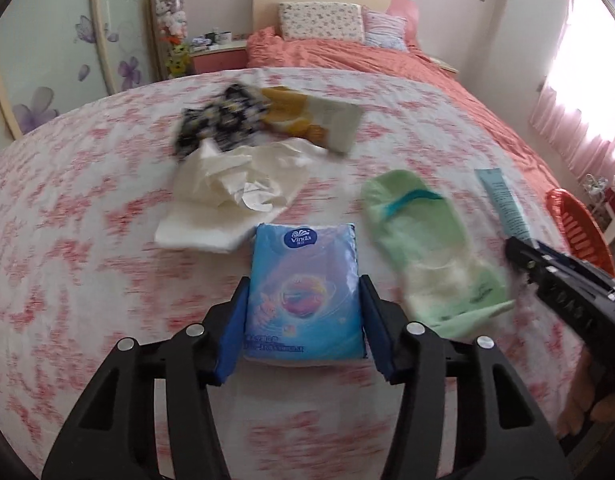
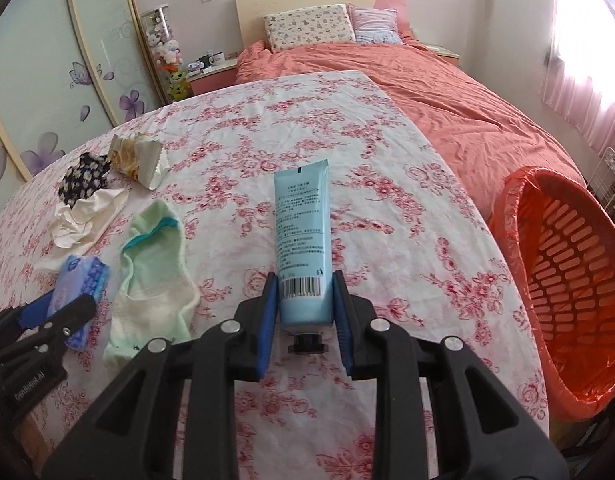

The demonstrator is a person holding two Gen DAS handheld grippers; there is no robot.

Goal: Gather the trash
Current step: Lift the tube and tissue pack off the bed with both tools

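Observation:
A blue Vinda tissue pack [image 1: 303, 264] lies on the floral tablecloth [image 1: 87, 240], and my left gripper [image 1: 303, 280] is shut on it, one blue pad against each long side. In the right wrist view my right gripper [image 2: 305, 276] is shut on the lower end of a light blue tube [image 2: 303, 216] whose black cap points toward the camera. The tube rests flat on the cloth. A crumpled white tissue [image 1: 231, 196], a torn snack wrapper [image 1: 319, 120] and a black floral cloth [image 1: 219, 124] lie farther back.
A pale green sock [image 2: 155, 264] lies between the two grippers. An orange basket lined with an orange bag [image 2: 567, 280] stands off the table's right edge. Beyond the table is a bed with a coral duvet [image 2: 387, 68]; a wardrobe [image 2: 47, 80] is on the left.

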